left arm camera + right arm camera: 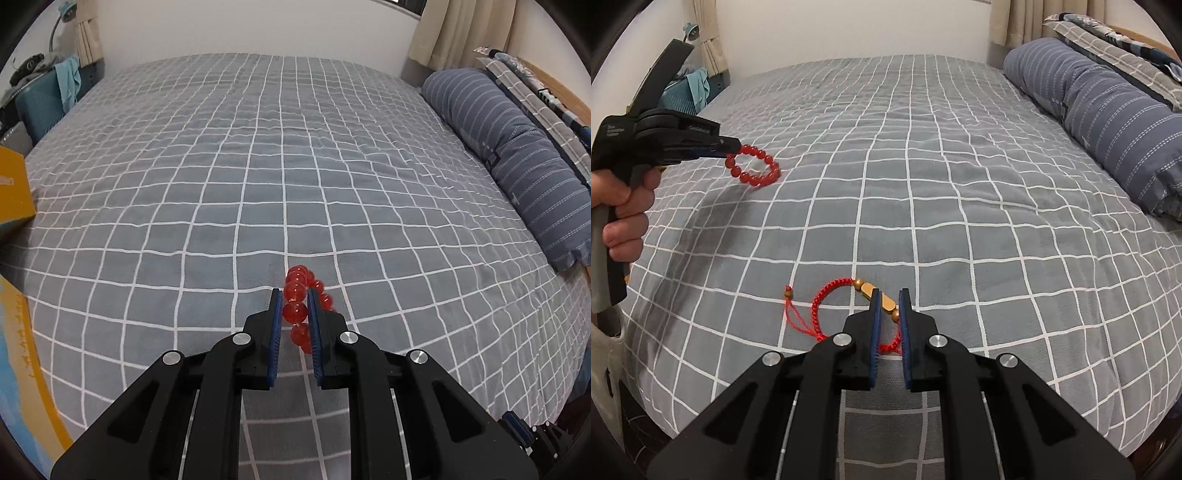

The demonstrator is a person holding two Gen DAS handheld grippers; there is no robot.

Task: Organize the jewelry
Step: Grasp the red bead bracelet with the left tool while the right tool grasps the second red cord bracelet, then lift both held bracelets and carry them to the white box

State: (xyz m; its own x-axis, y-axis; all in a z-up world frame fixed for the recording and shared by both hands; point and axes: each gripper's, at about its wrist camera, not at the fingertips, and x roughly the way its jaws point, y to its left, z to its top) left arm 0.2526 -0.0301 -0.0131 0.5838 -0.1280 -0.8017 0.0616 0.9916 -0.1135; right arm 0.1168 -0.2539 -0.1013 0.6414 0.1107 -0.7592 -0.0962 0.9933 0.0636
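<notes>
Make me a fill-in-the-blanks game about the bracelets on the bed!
1. The left gripper holds a bracelet of round ____ beads.
2. The right gripper is shut on a braided cord bracelet with ____ beads.
3. Both bracelets are over a grey ____ bedspread.

Missing words: red; gold; checked

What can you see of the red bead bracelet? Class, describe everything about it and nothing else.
The red bead bracelet is a closed loop of round, glossy, translucent red beads, like glass or resin. The left tool is shut on it, blue pads pressing a bead or two, the other beads trailing beyond the fingertips. From the right wrist view the loop hangs off the tool's tip above the grey checked bedspread; whether its far end touches the cloth is unclear.
</notes>
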